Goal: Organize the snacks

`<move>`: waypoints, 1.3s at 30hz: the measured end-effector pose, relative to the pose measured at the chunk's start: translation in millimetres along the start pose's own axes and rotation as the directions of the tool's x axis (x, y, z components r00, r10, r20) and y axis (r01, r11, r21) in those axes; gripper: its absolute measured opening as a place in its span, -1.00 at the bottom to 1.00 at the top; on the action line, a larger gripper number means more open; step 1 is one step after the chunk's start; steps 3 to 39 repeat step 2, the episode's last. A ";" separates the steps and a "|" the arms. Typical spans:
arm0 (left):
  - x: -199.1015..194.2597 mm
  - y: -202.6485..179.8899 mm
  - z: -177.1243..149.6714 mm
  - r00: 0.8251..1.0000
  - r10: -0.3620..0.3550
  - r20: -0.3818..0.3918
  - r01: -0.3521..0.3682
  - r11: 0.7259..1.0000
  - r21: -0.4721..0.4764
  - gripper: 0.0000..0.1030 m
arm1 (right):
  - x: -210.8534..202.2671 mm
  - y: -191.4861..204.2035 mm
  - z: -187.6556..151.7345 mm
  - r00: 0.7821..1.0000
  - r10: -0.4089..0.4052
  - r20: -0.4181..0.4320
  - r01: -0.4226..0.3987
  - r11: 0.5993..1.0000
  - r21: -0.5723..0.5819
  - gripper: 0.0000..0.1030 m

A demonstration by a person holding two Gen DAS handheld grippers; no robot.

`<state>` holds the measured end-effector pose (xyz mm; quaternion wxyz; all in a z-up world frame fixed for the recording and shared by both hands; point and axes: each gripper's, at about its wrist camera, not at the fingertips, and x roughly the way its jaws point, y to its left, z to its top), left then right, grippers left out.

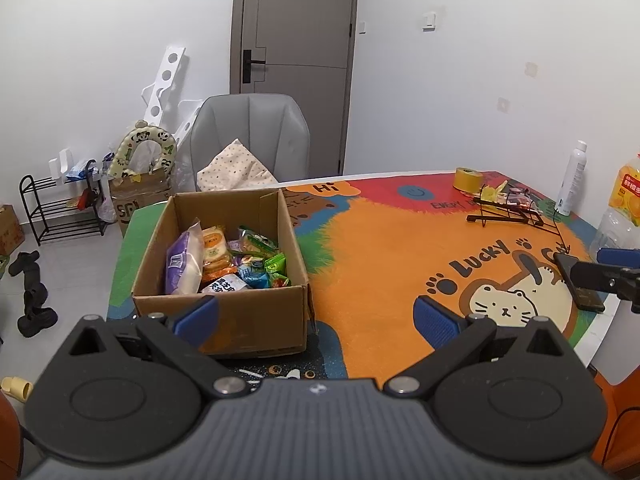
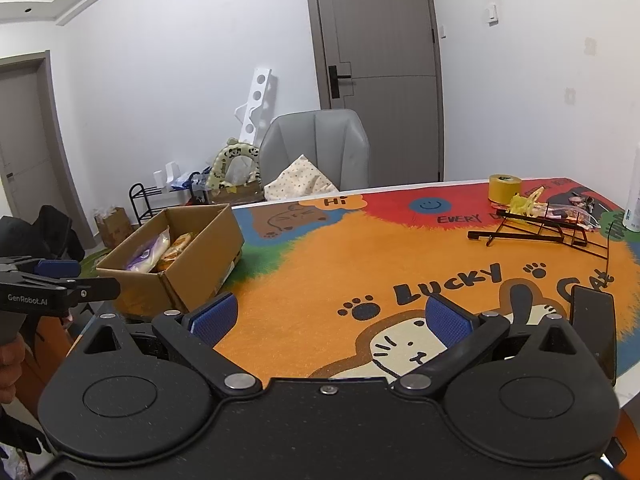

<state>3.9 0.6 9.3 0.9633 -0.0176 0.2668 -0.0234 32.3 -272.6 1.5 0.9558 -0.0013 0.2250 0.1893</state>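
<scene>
An open cardboard box stands at the table's left end, holding several snack packets: a purple-and-white bag, an orange biscuit pack and green and blue packets. The box also shows in the right wrist view. My left gripper is open and empty, held just in front of the box's near wall. My right gripper is open and empty above the cat print on the mat. A black wire rack with a few small snack packets behind it sits at the far right.
A yellow tape roll, a white spray bottle and an orange drink bottle stand at the far right. A black phone lies near the right edge. A grey chair stands behind the colourful table mat.
</scene>
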 end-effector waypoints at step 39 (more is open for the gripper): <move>-0.6 0.6 -0.1 1.000 0.000 -0.001 0.000 1.000 0.001 0.99 | 0.2 0.2 0.2 1.000 0.001 0.000 -0.001 1.000 -0.001 1.00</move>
